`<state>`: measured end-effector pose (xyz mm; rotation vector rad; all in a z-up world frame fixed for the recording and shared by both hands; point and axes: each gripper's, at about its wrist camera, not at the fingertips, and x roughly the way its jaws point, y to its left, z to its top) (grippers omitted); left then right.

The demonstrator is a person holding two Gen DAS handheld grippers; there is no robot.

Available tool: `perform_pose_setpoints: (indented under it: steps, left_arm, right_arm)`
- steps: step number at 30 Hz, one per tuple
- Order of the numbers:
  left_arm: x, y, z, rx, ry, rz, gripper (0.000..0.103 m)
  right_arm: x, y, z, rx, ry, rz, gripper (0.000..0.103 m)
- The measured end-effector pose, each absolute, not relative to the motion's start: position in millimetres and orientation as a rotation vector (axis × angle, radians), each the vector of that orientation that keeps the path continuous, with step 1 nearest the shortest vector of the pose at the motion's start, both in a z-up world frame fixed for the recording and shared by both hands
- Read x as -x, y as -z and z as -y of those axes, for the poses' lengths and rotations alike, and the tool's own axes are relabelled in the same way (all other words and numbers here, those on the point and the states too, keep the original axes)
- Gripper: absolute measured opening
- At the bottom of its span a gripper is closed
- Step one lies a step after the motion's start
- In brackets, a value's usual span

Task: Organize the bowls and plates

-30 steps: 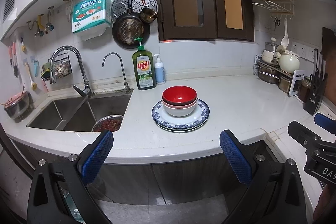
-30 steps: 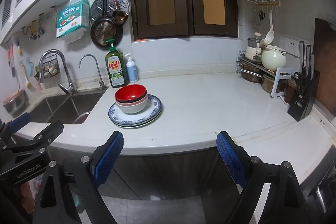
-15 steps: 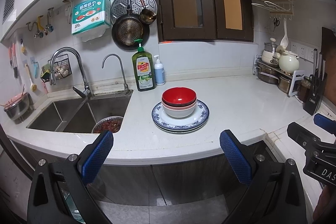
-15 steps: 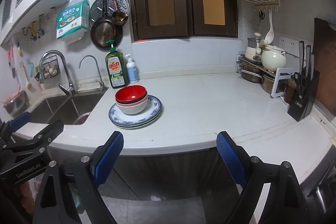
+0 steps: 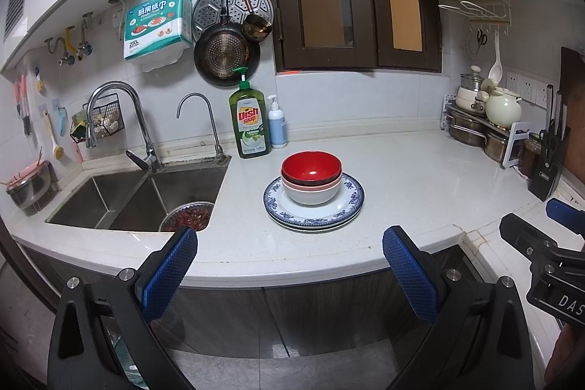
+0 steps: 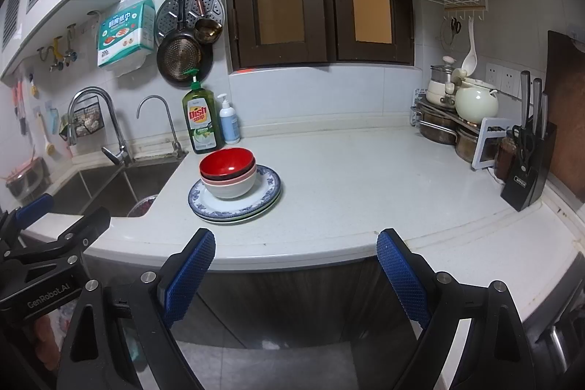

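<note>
A red bowl (image 5: pixel 310 167) sits nested on a pink bowl and a white bowl (image 5: pixel 310 194), all on a stack of blue-patterned plates (image 5: pixel 347 203) on the white counter. The same stack shows in the right wrist view, with the red bowl (image 6: pixel 226 161) over the plates (image 6: pixel 268 187). My left gripper (image 5: pixel 289 264) is open and empty, held off the counter's front edge below the stack. My right gripper (image 6: pixel 294 267) is open and empty, also off the front edge, to the right of the stack.
A double sink (image 5: pixel 139 192) with a strainer of red food (image 5: pixel 188 218) lies left of the stack. Dish soap (image 5: pixel 249 119) and a pump bottle (image 5: pixel 277 127) stand behind it. Pots on a rack (image 6: pixel 453 119) and a knife block (image 6: pixel 526 170) fill the right corner.
</note>
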<state>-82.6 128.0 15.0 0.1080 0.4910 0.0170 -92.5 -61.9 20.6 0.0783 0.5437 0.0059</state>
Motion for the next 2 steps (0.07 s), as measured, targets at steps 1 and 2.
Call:
perform_pose_setpoints:
  steps: [1, 2]
  left_arm:
    - [81.4, -14.9, -128.7, -0.108, -0.016, -0.492, 0.103]
    - [81.1, -15.0, -128.5, -0.109, -0.016, -0.492, 0.103]
  right_arm:
    - [92.6, -20.6, 62.2, -0.079, -0.007, -0.544, 0.091]
    - [92.0, -20.4, 62.1, -0.079, -0.007, -0.544, 0.091]
